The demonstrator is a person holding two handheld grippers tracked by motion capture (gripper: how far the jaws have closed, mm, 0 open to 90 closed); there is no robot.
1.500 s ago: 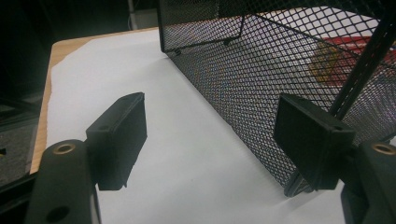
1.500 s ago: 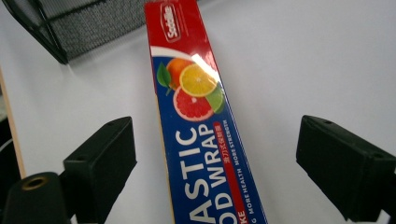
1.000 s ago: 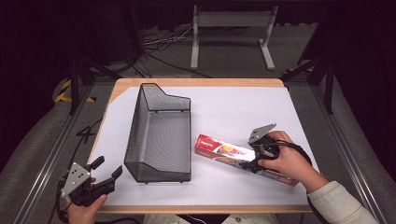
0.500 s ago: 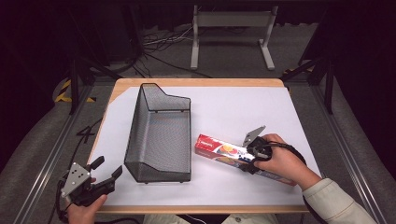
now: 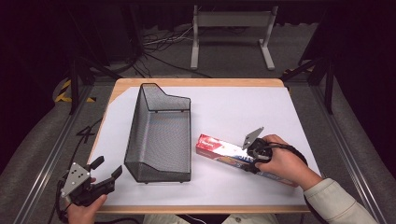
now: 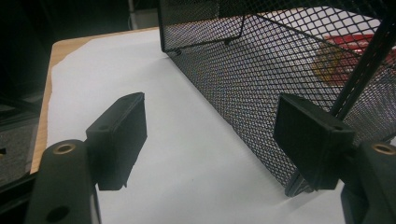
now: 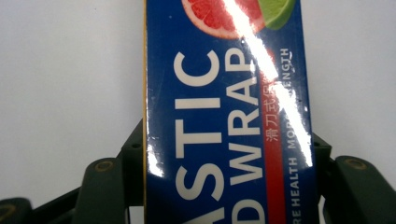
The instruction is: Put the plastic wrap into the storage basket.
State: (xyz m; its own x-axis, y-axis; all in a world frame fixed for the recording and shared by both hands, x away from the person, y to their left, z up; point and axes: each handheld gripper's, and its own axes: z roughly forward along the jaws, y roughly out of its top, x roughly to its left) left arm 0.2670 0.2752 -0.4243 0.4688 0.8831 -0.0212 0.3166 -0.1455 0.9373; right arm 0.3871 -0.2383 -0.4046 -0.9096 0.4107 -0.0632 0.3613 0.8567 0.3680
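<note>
Right of the black mesh basket, flat on the white table cover, lies the plastic wrap box, with the right gripper straddling it, jaws flanking both long sides, apparently pinching it. Probably light, glossy cardboard that dents easily, so I'd squeeze mid-length across the narrow sides. Left gripper sits spread wide, holding nothing, near the basket's corner.

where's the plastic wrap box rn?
In the high view the plastic wrap box lies flat on the white table cover, right of the mesh basket, with the right gripper straddling its near half, one jaw on each long side.
</note>
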